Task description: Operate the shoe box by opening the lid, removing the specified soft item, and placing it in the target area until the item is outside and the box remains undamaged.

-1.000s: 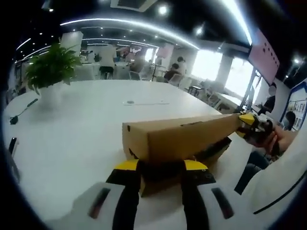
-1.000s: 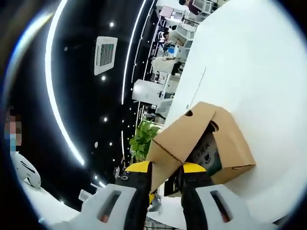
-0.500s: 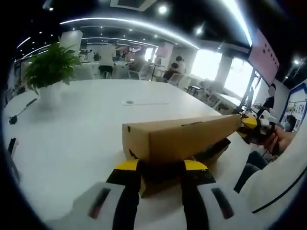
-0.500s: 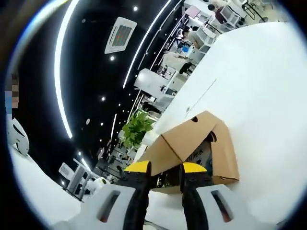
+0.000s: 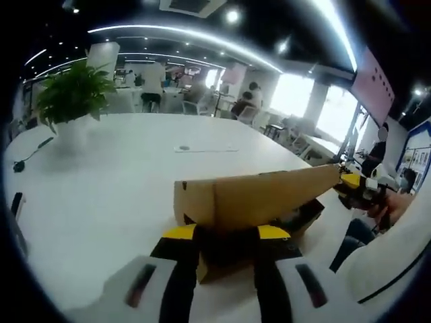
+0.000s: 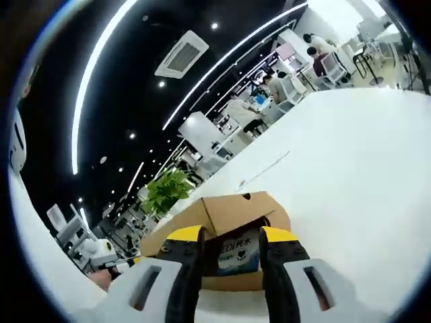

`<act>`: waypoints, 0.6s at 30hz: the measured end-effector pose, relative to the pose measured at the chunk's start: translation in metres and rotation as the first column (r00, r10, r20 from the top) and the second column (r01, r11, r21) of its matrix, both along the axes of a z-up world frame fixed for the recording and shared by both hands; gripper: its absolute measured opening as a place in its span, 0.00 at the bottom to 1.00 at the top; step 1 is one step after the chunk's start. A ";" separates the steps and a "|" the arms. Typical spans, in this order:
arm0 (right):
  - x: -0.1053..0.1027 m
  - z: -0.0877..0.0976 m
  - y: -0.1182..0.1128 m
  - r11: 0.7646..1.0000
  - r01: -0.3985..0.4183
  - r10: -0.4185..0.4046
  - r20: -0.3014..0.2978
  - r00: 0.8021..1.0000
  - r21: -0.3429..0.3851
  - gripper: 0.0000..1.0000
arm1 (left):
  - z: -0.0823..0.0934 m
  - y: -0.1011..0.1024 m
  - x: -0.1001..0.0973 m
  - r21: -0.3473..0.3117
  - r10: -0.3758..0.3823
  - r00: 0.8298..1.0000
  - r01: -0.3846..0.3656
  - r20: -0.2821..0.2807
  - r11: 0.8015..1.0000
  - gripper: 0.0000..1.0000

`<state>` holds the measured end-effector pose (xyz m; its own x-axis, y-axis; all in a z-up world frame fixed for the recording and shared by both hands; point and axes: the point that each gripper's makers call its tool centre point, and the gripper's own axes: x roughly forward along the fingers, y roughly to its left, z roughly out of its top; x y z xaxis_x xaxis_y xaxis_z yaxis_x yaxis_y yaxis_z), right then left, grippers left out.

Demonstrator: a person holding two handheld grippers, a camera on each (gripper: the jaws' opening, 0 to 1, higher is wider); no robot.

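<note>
The lid [image 5: 259, 196] now tilts lower than a second ago. Left gripper [image 5: 217, 237] pinches the box [image 6: 232, 225]; right gripper [image 6: 229, 241], centre frame, is spread, exposing contents.

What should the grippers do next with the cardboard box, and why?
Probably swing the lid further back. The shoe box is only partly open, with the right gripper at the lid's end, and a blue-and-white package sits inside, not yet easy to reach.

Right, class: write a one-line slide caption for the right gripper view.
Right tongs face the open cardboard shoe box on the white table, a packaged item visible inside.
</note>
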<state>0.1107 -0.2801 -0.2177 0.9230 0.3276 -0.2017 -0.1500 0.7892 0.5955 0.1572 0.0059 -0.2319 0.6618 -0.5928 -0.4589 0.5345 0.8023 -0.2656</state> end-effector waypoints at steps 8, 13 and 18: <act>-0.014 -0.016 0.006 0.999 -0.028 0.027 -0.070 0.997 -0.017 0.24 | 0.003 0.000 0.004 -0.015 0.000 1.000 0.000 0.005 1.000 0.32; -0.003 -0.012 0.009 0.995 0.002 -0.007 -0.052 0.999 -0.101 0.24 | 0.002 0.000 0.005 -0.014 -0.007 1.000 0.007 0.000 1.000 0.32; 0.010 -0.006 -0.002 0.957 0.142 -0.138 0.035 0.990 -0.253 0.26 | 0.002 0.000 0.006 -0.018 -0.010 1.000 0.010 -0.007 1.000 0.32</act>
